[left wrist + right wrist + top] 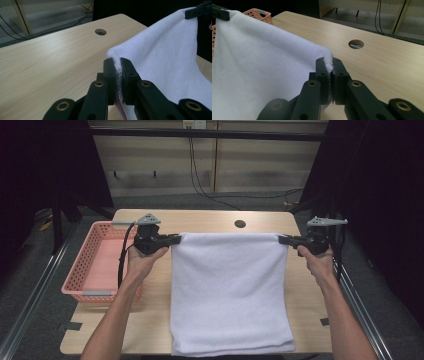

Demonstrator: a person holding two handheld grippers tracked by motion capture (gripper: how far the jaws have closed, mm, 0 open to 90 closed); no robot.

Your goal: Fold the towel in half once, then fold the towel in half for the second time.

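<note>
A white towel (227,290) hangs stretched between the two grippers above the wooden table (210,220), its lower part lying folded at the table's near edge. My left gripper (175,240) is shut on the towel's left top corner (119,75). My right gripper (282,239) is shut on the right top corner (328,63). In the left gripper view the right gripper (197,11) shows far off, pinching the far corner. The right gripper view shows the left gripper (219,13) at the other end of the top edge.
A pink plastic basket (82,262) stands on the table's left side, its rim (258,12) behind the towel. A round cable hole (240,224) lies in the tabletop behind the towel. Cables trail over the floor beyond the table.
</note>
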